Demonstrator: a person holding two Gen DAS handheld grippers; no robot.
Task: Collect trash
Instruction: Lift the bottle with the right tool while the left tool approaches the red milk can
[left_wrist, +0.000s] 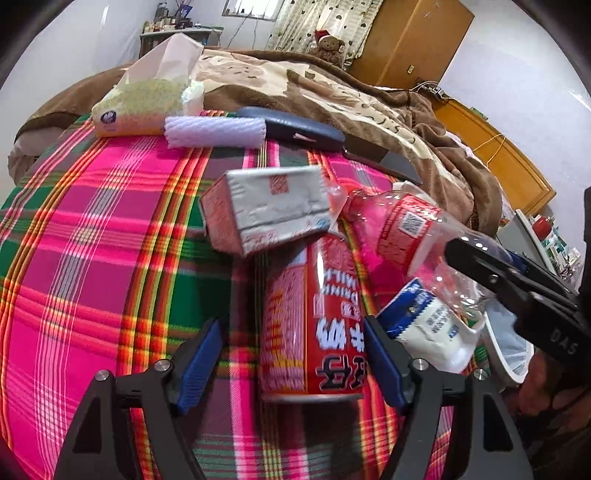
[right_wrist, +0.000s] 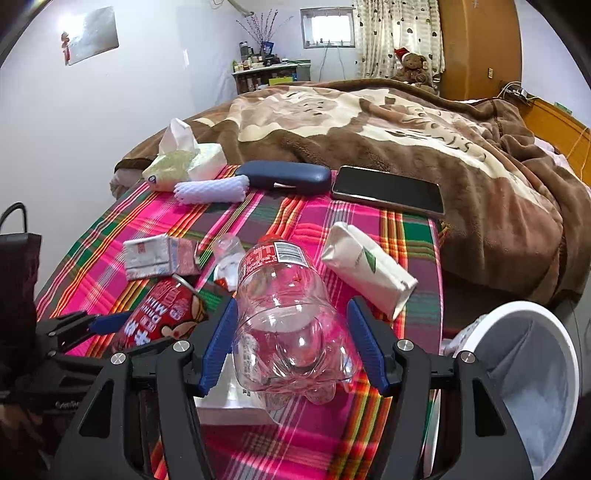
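Observation:
A red milk can (left_wrist: 314, 321) lies on the plaid cloth between the open fingers of my left gripper (left_wrist: 293, 365); neither pad touches it. It also shows in the right wrist view (right_wrist: 162, 317). A clear plastic bottle (right_wrist: 280, 314) with a red label lies between the open fingers of my right gripper (right_wrist: 291, 343); it also shows in the left wrist view (left_wrist: 406, 236). A crushed pink-and-white carton (left_wrist: 266, 208) lies beyond the can. A white-and-blue wrapper (left_wrist: 428, 325) lies under the bottle. A white pouch (right_wrist: 365, 269) lies right of the bottle.
A white bin (right_wrist: 524, 369) with a liner stands off the bed's right front corner. At the back of the plaid cloth (left_wrist: 92, 240) lie a tissue pack (right_wrist: 184, 162), white foam netting (right_wrist: 212, 190), a dark glasses case (right_wrist: 284, 175) and a phone (right_wrist: 388, 192). A brown blanket (right_wrist: 369, 122) covers the bed behind.

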